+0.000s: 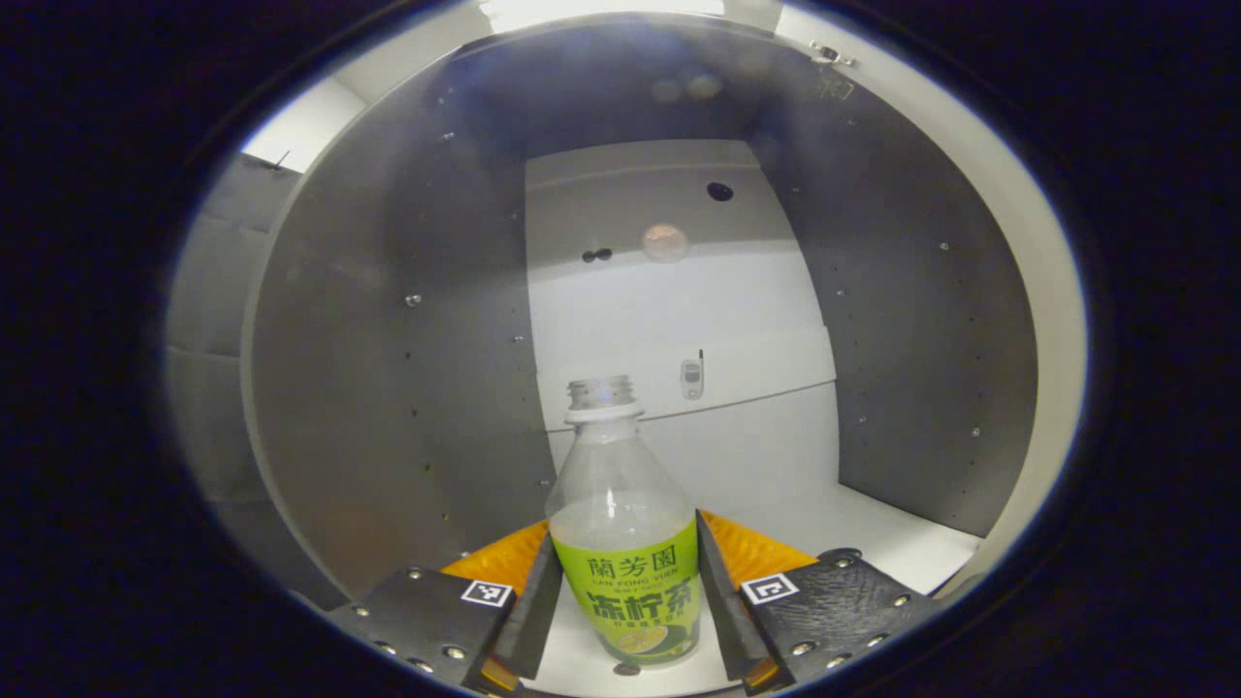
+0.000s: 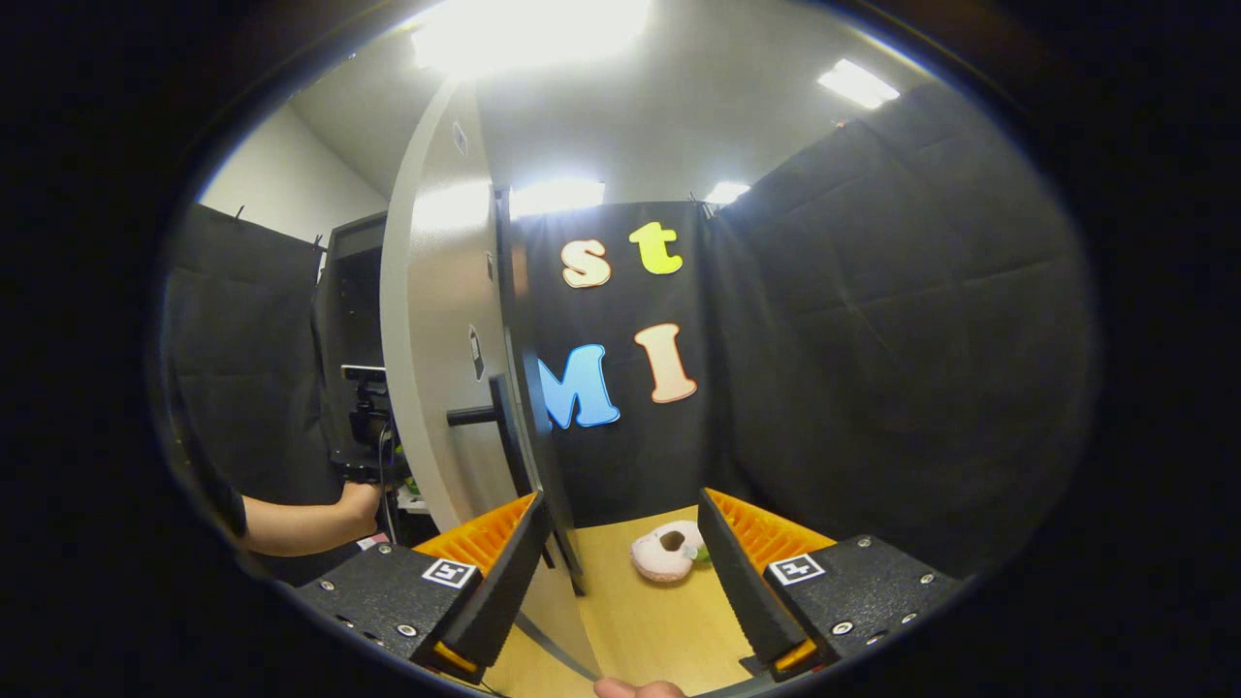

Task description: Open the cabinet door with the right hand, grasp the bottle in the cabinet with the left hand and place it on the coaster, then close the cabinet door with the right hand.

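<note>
One of three steps looks done: cabinet door (image 2: 436, 388) swung open | left gripper (image 1: 625, 601) inside cabinet, fingers bracketing bottle (image 1: 625, 543), squeeze unconfirmed, bottle standing on shelf | right gripper (image 2: 620, 591) spread, empty, by door edge | left: grasp, coaster, close door

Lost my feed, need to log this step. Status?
Left gripper fingers flank the clear, capless green-labelled bottle inside the white cabinet, contact unclear. Right gripper open beside the open cabinet door. Nothing blocking.
</note>
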